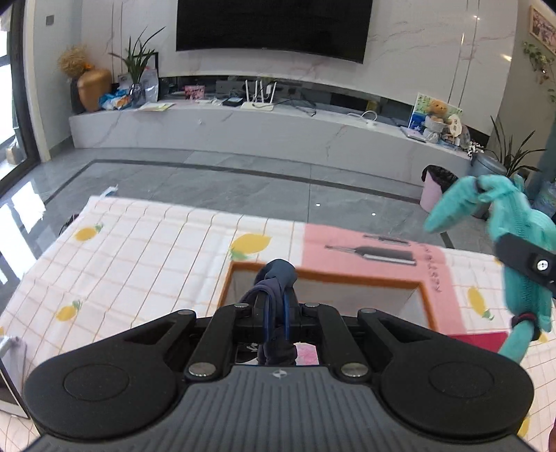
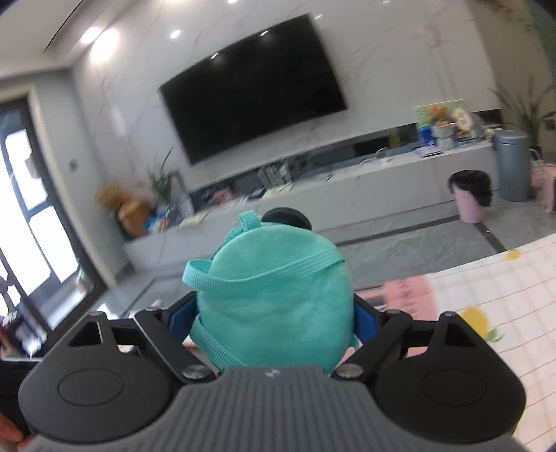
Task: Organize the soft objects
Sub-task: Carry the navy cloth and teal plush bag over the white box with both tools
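Observation:
My left gripper (image 1: 276, 306) is shut on a dark navy cloth item (image 1: 278, 278), held above the near edge of an open cardboard box (image 1: 425, 306) with a pink flap. My right gripper (image 2: 274, 313) is shut on a teal plush toy (image 2: 274, 299) with woven straps, held up in the air; the toy hides the fingertips. In the left wrist view the same teal plush (image 1: 510, 222) and the right gripper's finger (image 1: 524, 259) hang at the right, above the table.
A table with a lemon-print checked cloth (image 1: 139, 250) lies below. Beyond it are grey floor tiles, a pink bin with a black liner (image 1: 436, 187), a long white TV bench (image 1: 243, 125) with clutter, and a wall TV (image 1: 274, 24).

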Available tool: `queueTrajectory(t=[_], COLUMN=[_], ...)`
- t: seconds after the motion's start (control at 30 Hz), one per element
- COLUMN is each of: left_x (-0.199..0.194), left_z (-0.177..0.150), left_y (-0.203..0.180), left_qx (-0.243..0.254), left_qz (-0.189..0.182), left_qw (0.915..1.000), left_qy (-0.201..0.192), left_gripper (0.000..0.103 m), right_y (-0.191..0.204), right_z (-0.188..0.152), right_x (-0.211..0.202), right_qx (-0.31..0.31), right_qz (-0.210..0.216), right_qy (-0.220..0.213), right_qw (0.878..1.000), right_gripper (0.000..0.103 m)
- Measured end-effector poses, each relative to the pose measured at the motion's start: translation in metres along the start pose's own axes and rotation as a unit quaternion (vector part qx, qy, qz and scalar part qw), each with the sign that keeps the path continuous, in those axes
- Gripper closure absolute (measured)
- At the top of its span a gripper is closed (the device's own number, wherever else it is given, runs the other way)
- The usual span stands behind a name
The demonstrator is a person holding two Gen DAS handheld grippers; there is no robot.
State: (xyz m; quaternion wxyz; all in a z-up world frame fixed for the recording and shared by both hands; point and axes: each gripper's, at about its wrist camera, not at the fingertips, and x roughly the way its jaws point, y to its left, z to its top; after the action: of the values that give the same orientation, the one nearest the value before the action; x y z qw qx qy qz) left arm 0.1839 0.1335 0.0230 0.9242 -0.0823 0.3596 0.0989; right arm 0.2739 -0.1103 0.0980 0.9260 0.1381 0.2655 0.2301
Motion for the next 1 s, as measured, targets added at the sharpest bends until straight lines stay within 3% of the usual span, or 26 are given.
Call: queueTrajectory(t=[0.2,0.37,0.47,0.6,0.83,1.0], left_x=[0.008,0.024,0.028,0.039,0.044,0.042], left_z=[-0.021,-0.027,-0.03,-0.037,-0.043,-0.043], left_y=[0.023,0.031,0.03,0.028,0.034,0.036], left_qx=[-0.006,-0.026,-0.016,-0.002,0.008,0.002], left_qz=[0.0,-0.044,-0.071,-0.059,-0.045,-0.051], left_qw=[0.9999,0.9986,0.9973,0.9979,0.9984,0.9981], left_qy=[-0.009,0.015,0.008,0.027,0.034,0.036], left_gripper=[0.094,0.094,0.094,0.094,0.094,0.094], right_y=[0.038,0.05,0.044,0.04,0.047,0.048], right_z=[-0.02,-0.04,-0.049,-0.059,-0.069,-0.077], right_x=[0.035,0.053,0.062,0.071,0.079,0.063], right_qx=[-0.03,-0.09,-0.097,-0.109,-0.164,-0.184], right_qz=[0.016,-0.003,-0.012,-0.025,-0.044,-0.026], right_qy=[0.074,0.131,0.162,0.204,0.232,0.256], right_qw=[0.997,0.987,0.982,0.972,0.958,0.949], right_gripper=[0.017,0.017,0.017,0.017,0.017,0.017])
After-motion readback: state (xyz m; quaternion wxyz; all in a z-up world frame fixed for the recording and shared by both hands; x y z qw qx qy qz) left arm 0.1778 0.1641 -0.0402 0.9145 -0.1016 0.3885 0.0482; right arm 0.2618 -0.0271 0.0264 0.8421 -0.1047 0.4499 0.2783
